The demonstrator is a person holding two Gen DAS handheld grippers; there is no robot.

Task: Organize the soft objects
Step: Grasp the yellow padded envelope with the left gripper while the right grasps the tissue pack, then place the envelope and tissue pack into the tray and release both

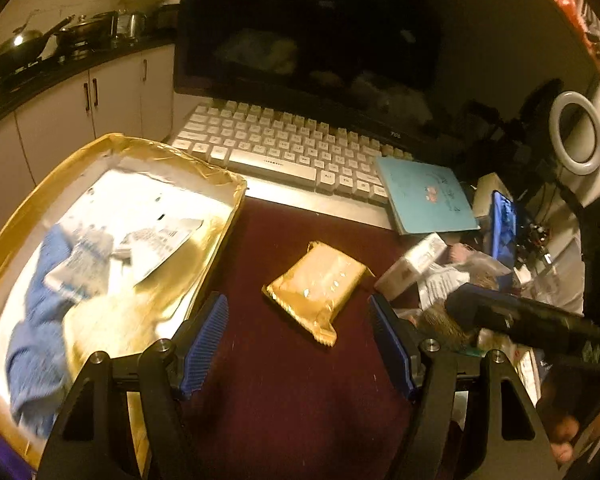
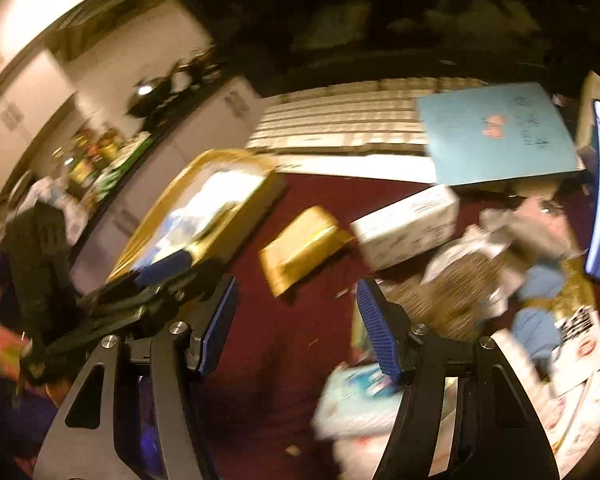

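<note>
Left gripper (image 1: 298, 344) spread wide, nothing between its blue pads, hanging over dark red tabletop (image 1: 284, 400). Right gripper (image 2: 296, 324) likewise wide and empty. Gold pouch (image 1: 315, 289) flat on the table ahead, apart from both. Gold tray (image 1: 16, 216) at left holds blue cloth (image 1: 32, 344) and white packets (image 1: 160, 236).

Both wrist views angle down over the maroon table (image 1: 284, 380), sharing the gold packet (image 1: 316, 288) and gold tray (image 1: 228, 184).
</note>
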